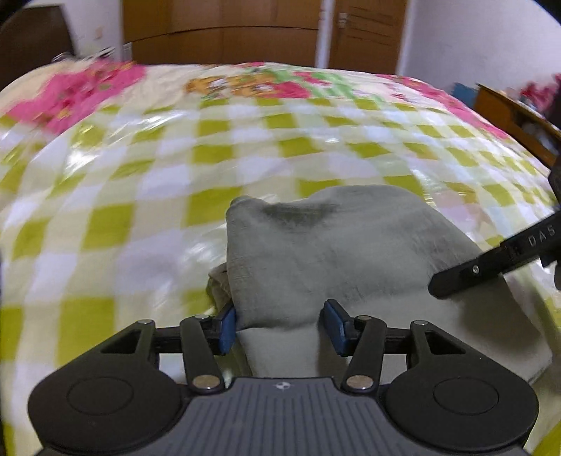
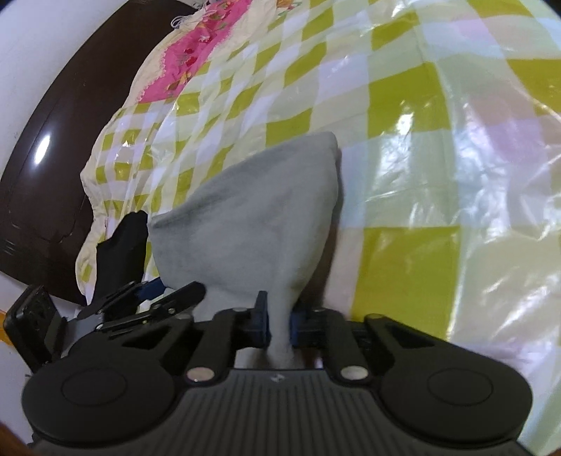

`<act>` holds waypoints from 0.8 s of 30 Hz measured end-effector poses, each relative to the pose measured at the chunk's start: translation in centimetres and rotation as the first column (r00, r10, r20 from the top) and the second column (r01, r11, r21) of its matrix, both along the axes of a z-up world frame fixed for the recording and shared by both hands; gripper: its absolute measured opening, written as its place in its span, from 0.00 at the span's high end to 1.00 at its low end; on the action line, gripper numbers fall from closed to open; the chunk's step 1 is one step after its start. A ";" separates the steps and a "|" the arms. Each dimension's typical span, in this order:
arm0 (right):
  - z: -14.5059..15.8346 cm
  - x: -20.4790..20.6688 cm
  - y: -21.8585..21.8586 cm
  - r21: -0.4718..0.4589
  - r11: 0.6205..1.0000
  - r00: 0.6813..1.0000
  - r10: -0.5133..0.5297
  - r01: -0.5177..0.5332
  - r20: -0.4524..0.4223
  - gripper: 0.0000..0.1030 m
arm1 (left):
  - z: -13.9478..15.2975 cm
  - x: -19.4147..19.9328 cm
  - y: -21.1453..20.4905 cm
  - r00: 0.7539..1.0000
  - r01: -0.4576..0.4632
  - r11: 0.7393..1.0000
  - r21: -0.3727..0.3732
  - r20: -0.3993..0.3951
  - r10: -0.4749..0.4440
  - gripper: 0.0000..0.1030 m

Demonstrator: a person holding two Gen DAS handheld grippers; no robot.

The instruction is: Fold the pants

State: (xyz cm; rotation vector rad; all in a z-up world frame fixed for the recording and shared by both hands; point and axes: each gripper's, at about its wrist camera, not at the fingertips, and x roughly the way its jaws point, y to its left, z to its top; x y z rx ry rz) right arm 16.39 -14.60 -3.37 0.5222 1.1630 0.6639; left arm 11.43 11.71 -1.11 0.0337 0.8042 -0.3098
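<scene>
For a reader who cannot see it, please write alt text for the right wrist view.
The right gripper is shut on a bunched edge of the grey fabric pants, which fan out ahead over a glossy green-and-white checked bed cover. The left gripper is at the pants' left edge, with a dark brown headboard beyond.

Checked bed cover [image 1: 140,168], grey pants [image 1: 333,245] on top.

Home bedroom: bed [image 1: 245,140], wooden wardrobe [image 1: 221,31].
</scene>
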 end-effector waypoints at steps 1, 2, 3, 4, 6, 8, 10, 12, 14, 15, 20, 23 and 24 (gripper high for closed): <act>0.3 -0.1 -0.5 -0.017 1.000 1.000 -0.007 0.007 0.015 0.92 | 0.1 0.5 -0.8 1.000 0.022 1.000 -0.004 0.005 -0.022 0.39; 0.7 -0.1 -1.0 -0.032 0.999 0.999 -0.018 0.019 0.028 0.92 | 0.2 1.1 -2.0 0.998 0.055 0.998 -0.011 0.011 -0.055 0.39; 1.0 -0.1 -1.9 -0.040 0.999 0.999 -0.034 0.036 0.037 0.92 | 0.2 1.7 -3.1 0.996 0.085 0.996 -0.014 0.015 -0.084 0.39; 1.3 0.1 -3.0 -0.044 0.997 0.997 -0.057 0.059 0.042 0.92 | 0.2 2.2 -4.3 0.994 0.111 0.994 -0.012 0.018 -0.111 0.39; 1.8 0.5 -5.4 -0.069 0.992 0.993 -0.102 0.106 0.055 0.92 | -0.1 3.7 -6.7 0.988 0.153 0.988 -0.014 0.027 -0.153 0.39; 2.4 1.0 -7.8 -0.107 0.984 0.988 -0.136 0.143 0.070 0.91 | -0.2 5.0 -8.5 0.986 0.168 0.985 -0.027 0.028 -0.167 0.39; 2.7 1.5 -9.7 -0.145 0.973 0.982 -0.168 0.180 0.091 0.85 | -0.1 5.7 -9.6 0.985 0.171 0.985 -0.013 0.033 -0.171 0.39; 2.8 1.8 -11.0 -0.187 0.959 0.975 -0.197 0.213 0.102 0.78 | 0.6 5.3 -9.9 0.985 0.166 0.986 0.008 0.039 -0.166 0.39; 3.2 1.5 -12.0 -0.218 0.948 0.970 -0.207 0.231 0.127 0.78 | 1.4 4.7 -9.7 0.986 0.156 0.987 0.040 0.053 -0.158 0.39; 3.8 0.9 -12.4 -0.226 0.943 0.965 -0.215 0.246 0.154 0.78 | 1.8 4.5 -9.7 0.986 0.148 0.987 0.062 0.065 -0.152 0.39; 6.2 -2.7 -12.8 -0.268 0.911 0.925 -0.231 0.315 0.300 0.78 | 3.8 4.5 -9.9 0.987 0.097 0.991 0.097 0.120 -0.108 0.39; 7.0 -4.4 -11.3 -0.278 0.909 0.910 -0.200 0.311 0.362 0.78 | 4.5 5.2 -10.7 0.983 0.096 0.992 0.083 0.146 -0.108 0.39; 7.1 -4.7 -10.6 -0.273 0.914 0.909 -0.188 0.301 0.373 0.78 | 4.5 5.6 -11.1 0.982 0.102 0.991 0.083 0.148 -0.114 0.39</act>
